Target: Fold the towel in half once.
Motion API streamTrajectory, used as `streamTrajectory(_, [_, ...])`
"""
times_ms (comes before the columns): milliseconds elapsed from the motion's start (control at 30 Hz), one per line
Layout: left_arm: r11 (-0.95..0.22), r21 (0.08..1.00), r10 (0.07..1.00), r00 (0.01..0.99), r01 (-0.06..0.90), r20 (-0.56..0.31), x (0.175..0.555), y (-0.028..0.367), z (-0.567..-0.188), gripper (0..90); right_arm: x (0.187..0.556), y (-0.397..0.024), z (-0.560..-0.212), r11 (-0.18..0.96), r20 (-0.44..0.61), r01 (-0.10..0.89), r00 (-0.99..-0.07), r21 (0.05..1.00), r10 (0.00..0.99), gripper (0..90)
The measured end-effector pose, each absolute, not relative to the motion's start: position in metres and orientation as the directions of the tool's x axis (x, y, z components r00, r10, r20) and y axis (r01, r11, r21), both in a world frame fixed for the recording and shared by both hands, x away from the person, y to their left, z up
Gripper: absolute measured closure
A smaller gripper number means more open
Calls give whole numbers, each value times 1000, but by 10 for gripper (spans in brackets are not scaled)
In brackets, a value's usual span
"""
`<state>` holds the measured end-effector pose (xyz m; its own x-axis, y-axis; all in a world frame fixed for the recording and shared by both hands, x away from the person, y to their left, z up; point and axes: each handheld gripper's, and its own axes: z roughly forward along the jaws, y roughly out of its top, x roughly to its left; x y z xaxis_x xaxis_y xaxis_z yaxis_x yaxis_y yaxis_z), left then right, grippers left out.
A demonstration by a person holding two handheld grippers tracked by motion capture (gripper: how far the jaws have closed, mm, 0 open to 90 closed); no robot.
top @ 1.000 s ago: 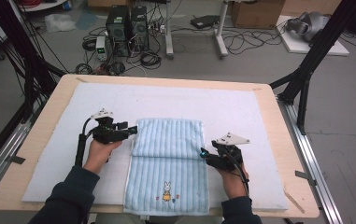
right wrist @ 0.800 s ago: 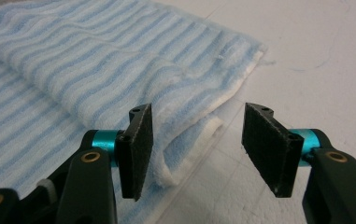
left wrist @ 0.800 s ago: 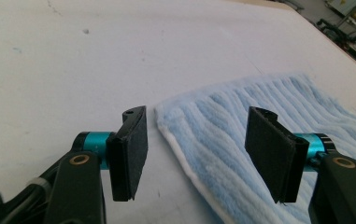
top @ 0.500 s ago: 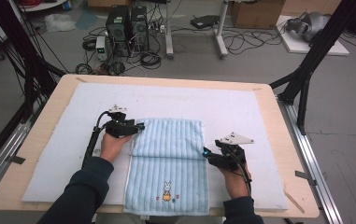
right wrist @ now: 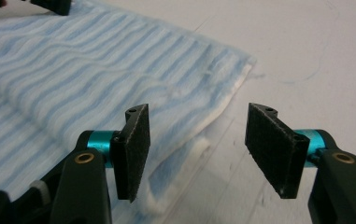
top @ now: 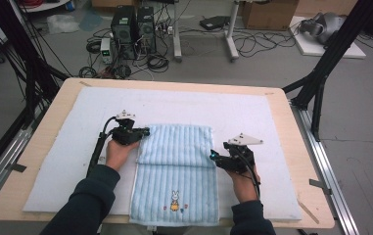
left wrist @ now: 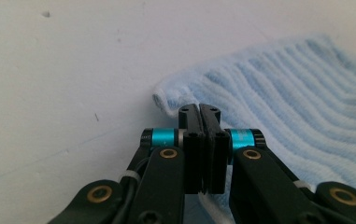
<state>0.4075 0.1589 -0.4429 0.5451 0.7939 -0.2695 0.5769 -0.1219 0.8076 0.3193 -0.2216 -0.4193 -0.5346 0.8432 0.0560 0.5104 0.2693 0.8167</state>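
The blue striped towel (top: pixel 175 176) lies on the white mat (top: pixel 52 166) that covers the bench (top: pixel 311 205), its far part folded back toward the person so that a doubled layer sits on top.

The left hand-held gripper (top: pixel 142 132) has just been closing and now stands clenched at the far left corner of the fold. In the left gripper view its jaws are pressed together at the towel's edge, but how much cloth lies between them I cannot tell. Risk: a shallow pinch may slip free on lifting, or take only the top layer.

The right hand-held gripper (right wrist: pixel 196 140) stands released, jaws apart astride the right edge of the fold. One pad (right wrist: pixel 133 149) lies over the cloth, the other over bare mat. Risk: if it closes here, it may catch both layers or the mat beneath, and the fold would drag crooked. With one side gripped and the other free, any pull now would skew the towel.
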Motion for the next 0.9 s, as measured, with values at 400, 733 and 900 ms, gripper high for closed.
streamTrajectory(400, [-70, 817, 774, 548, 572, -317, 406, 168, -434, 879, 398, -193, -419, 293, 59, 628, -476, 721, 877, 417])
streamTrajectory(733, [-26, 826, 754, 553, 564, -354, 404, 173, -427, 879, 410, -179, -432, 409, -26, 623, -529, 666, 848, 863])
streamTrajectory(900, [-5, 843, 727, 581, 537, -366, 396, 179, -415, 880, 398, -186, -415, 370, 5, 566, -552, 737, 834, 862])
